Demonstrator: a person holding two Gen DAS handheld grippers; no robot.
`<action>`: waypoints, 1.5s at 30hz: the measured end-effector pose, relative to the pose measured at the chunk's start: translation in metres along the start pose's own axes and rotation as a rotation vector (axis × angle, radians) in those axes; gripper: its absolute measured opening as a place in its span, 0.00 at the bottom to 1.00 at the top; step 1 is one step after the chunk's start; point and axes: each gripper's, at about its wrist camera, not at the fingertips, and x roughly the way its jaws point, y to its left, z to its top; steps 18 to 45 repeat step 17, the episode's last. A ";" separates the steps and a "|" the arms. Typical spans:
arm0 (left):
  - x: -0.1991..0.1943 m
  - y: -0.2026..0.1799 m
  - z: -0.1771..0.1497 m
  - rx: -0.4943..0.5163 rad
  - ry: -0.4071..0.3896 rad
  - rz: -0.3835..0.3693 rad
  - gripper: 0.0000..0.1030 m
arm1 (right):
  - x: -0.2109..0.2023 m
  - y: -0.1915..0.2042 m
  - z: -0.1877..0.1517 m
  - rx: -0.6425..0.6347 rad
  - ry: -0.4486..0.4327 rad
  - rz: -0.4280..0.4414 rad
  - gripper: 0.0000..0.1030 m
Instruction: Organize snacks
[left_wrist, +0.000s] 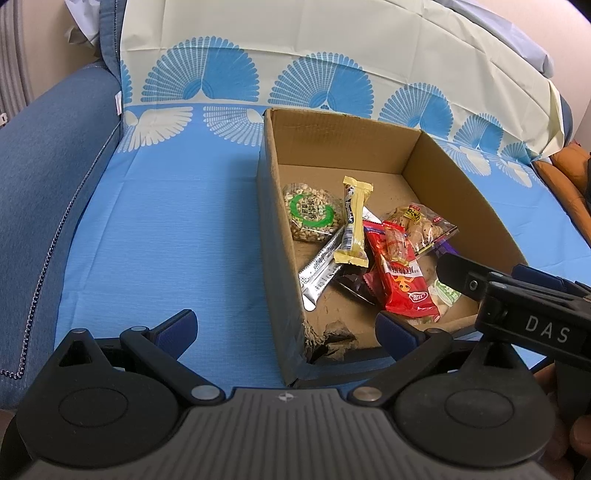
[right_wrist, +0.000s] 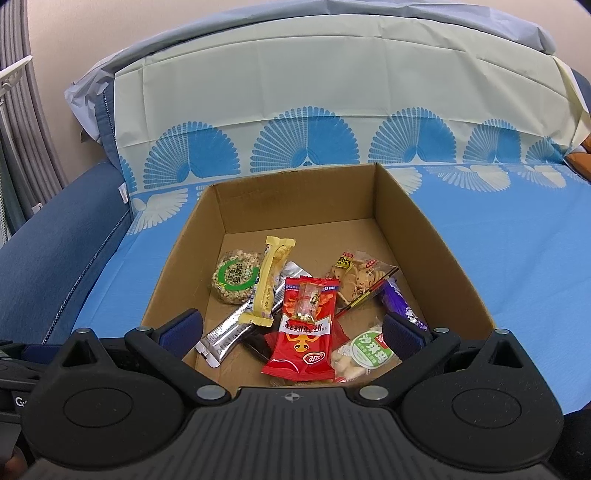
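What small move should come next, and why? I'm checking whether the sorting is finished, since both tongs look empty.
Probably withdraw both: the left tongs and right tongs are open and empty, every visible snack, like the red plastic packet, already lies inside the brown cardboard box.

A home living room: a blue fabric sofa (left_wrist: 48, 177) draped with a patterned cloth (left_wrist: 166, 229), curtains (right_wrist: 22, 122) beside it

Brown box (right_wrist: 424, 236), blue fan-print cloth (right_wrist: 517, 266)
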 end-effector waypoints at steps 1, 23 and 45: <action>0.000 0.000 0.000 0.000 0.000 0.000 0.99 | 0.000 0.000 0.000 0.000 -0.001 0.000 0.99; -0.001 -0.002 0.002 0.019 -0.028 -0.011 0.99 | 0.000 0.000 -0.002 0.028 0.007 0.001 0.99; -0.001 -0.002 0.002 0.019 -0.028 -0.011 0.99 | 0.000 0.000 -0.002 0.028 0.007 0.001 0.99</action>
